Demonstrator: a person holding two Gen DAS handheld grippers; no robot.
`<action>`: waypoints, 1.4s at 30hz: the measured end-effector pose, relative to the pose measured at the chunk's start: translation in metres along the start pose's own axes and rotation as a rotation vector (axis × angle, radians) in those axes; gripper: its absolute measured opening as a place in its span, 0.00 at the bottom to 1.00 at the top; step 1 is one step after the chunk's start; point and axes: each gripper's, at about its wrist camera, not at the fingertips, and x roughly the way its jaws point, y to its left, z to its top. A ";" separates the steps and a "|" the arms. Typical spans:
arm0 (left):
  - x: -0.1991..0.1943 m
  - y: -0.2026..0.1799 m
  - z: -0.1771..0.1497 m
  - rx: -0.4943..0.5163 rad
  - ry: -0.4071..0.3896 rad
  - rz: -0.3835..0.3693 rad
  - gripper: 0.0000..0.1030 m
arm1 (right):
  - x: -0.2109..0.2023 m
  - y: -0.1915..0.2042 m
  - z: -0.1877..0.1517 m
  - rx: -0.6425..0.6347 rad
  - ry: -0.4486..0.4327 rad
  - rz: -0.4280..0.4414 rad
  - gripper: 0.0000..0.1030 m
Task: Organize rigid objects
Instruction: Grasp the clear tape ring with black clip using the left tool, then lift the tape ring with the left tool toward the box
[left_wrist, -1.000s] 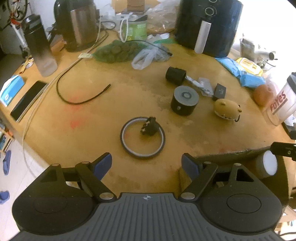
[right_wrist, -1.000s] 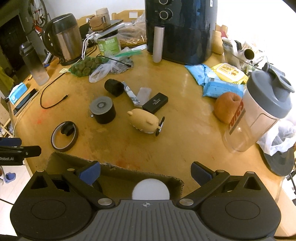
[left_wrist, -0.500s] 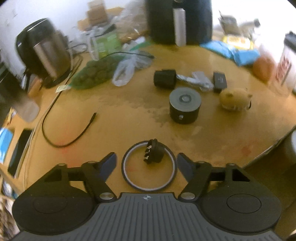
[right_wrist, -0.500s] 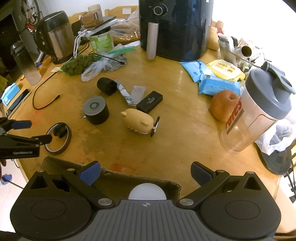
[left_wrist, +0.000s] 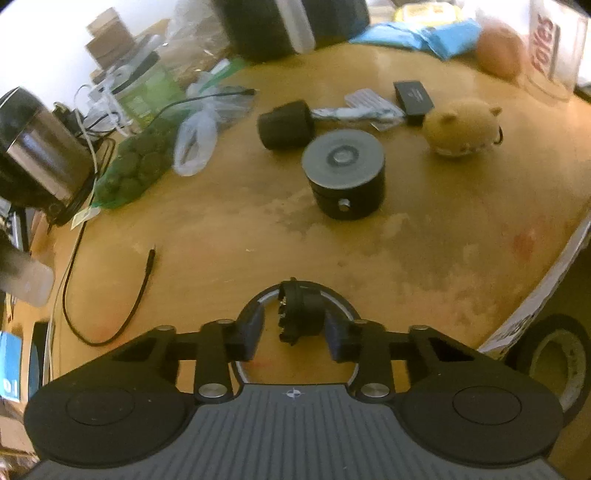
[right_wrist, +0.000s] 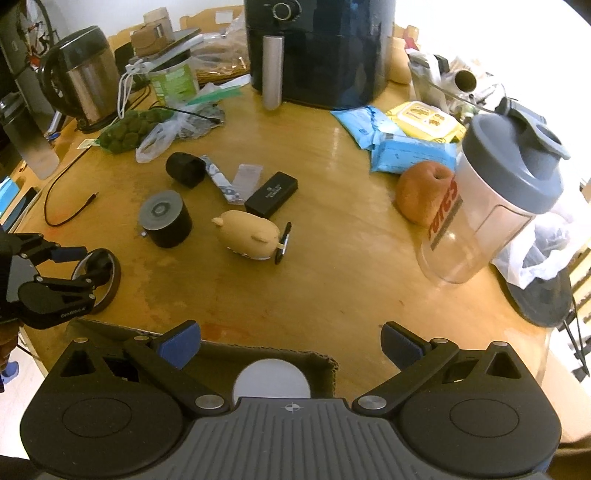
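Round wooden table (right_wrist: 332, 236), worn yellow top with pale scuffed patches and a faint red stain near the front edge. Left claw (left_wrist: 294, 330) is low over a thin flat tape ring (left_wrist: 340, 301) lying on the wood; inside the ring sits a small black plastic knob (left_wrist: 301, 314) with a toothed, jagged rim. The knob is right between the two blue pads. The jaws are closing: the right pad looks to be against the knob's side, while a sliver of gap shows at the left pad, so no firm clench yet. In the right wrist view the same claw (right_wrist: 83, 267) shows at the far left of the table, straddling the ring.

Right claw (right_wrist: 290, 345) is released, jaws wide, nothing between them, hanging over an open cardboard box (right_wrist: 325, 363) at the near table edge, with a smooth white round thing (right_wrist: 271, 382) inside.

Farther in: a squat black cylinder (left_wrist: 345, 173) with a grey top, a smaller black cylinder (left_wrist: 286, 125) on its side, a tan rubbery pig toy (left_wrist: 461, 129), and a flat black rectangular case (right_wrist: 271, 194). Bare wood between ring and squat cylinder. A thin black cable (left_wrist: 107, 295) curls left of the ring. Box wall is close on the right.
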 end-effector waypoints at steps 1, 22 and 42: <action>0.001 -0.001 0.000 0.006 0.001 -0.001 0.29 | 0.000 -0.001 0.000 0.005 0.001 0.000 1.00; -0.032 0.022 0.006 -0.159 -0.016 -0.070 0.21 | 0.008 0.004 0.009 -0.032 -0.021 0.030 1.00; -0.113 0.019 0.009 -0.345 -0.116 -0.146 0.21 | 0.057 0.026 0.038 0.038 -0.006 0.048 1.00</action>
